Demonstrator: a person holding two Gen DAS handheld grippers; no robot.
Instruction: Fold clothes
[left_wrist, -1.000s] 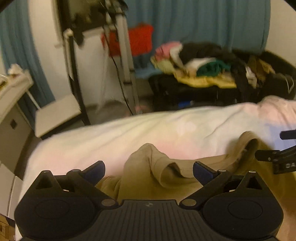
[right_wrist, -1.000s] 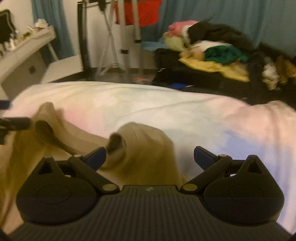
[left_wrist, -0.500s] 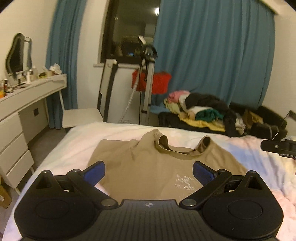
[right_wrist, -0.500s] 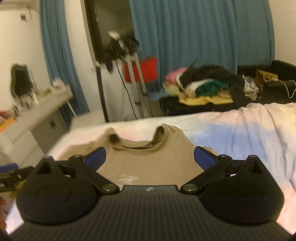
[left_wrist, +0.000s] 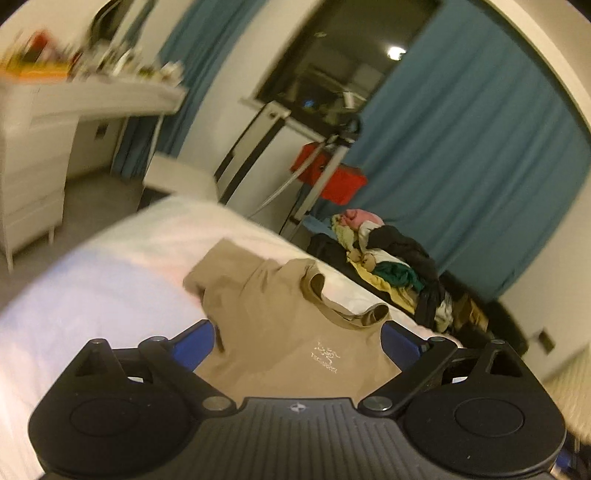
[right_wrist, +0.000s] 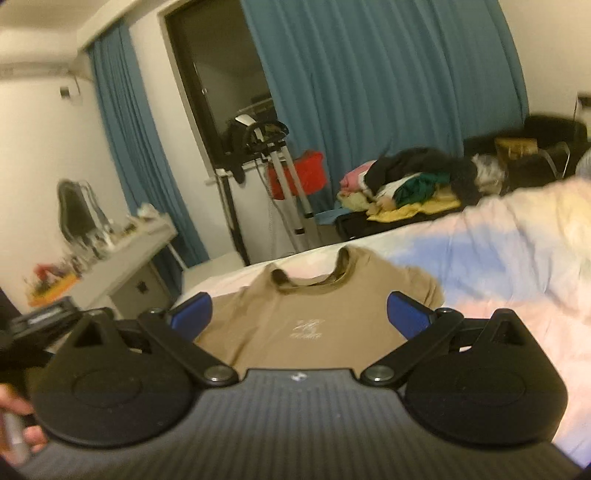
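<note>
The left tongs (left_wrist: 297, 338) are spread wide, their blue-tipped fingers (left_wrist: 192, 341) holding nothing, raised above a tan T-shirt (left_wrist: 280, 325). The right tongs (right_wrist: 299, 314) are likewise spread wide and empty, above the same T-shirt (right_wrist: 295, 317). The shirt lies front side up on a bed (left_wrist: 92, 295) covered in a pale sheet with faint pink and blue tints, its collar pointing away toward the far edge of the bed. A small white logo (left_wrist: 325, 356) with a line of lettering sits on the chest; the letters are too small and blurred to read. One sleeve (left_wrist: 218, 266) lies rumpled. At the left edge of the right wrist view, part of the other black tool (right_wrist: 40, 325) and a person's hand (right_wrist: 22, 417) show. Beyond the bed, a pile of clothes (right_wrist: 406, 192) in pink, yellow, green and black rests on dark furniture. Blue curtains (right_wrist: 369, 92) hang behind, beside a dark window. A red bag (left_wrist: 332, 177) hangs by a metal stand. A white tabletop (right_wrist: 125, 254) with drawers carries small blurred items.
</note>
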